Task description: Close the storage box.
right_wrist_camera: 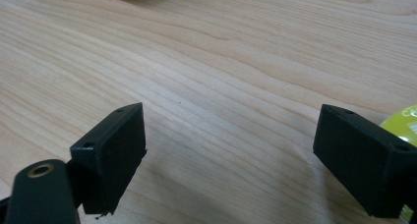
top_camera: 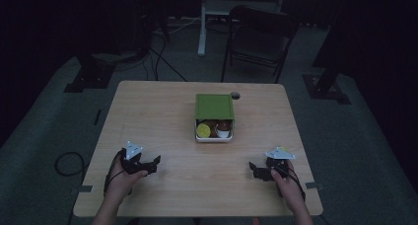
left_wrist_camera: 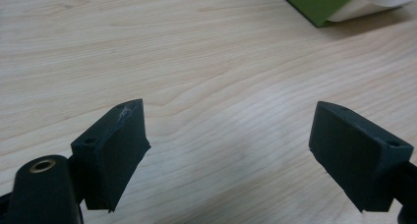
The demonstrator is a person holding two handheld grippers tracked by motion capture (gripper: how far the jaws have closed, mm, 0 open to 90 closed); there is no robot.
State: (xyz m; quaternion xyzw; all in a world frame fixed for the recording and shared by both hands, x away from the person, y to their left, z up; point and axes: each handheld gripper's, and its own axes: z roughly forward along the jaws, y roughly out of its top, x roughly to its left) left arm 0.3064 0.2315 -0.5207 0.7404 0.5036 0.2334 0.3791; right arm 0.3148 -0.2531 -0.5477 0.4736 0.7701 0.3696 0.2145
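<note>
Your landmark is the white tin point(top_camera: 214, 137) on the wooden worktop point(top_camera: 162, 116), a little beyond the middle as you look from your side. Its green lid point(top_camera: 214, 106) covers the far part, and the near part is uncovered. In that uncovered part sit a yellow-green round thing point(top_camera: 203, 131), a brown thing point(top_camera: 217, 124) behind it, and a small white cup point(top_camera: 223, 133) with something reddish brown in it (the light is too dim to say what these are).

Your left tongs point(top_camera: 152, 162) rest on the worktop well to the near left of the tin, held in your left hand point(top_camera: 122, 178). In the left gripper view they point(left_wrist_camera: 228, 150) stand wide apart, with bare wood between them and a corner of the green lid point(left_wrist_camera: 319, 3) at the top edge.

Your right tongs point(top_camera: 255, 169) lie well to the near right of the tin, in your right hand point(top_camera: 288, 183). In the right gripper view they point(right_wrist_camera: 230, 155) also gape wide, gripping nothing, over bare wood.

A small dark disc point(top_camera: 235, 94) sits on the worktop just beyond the tin's far right corner.
</note>
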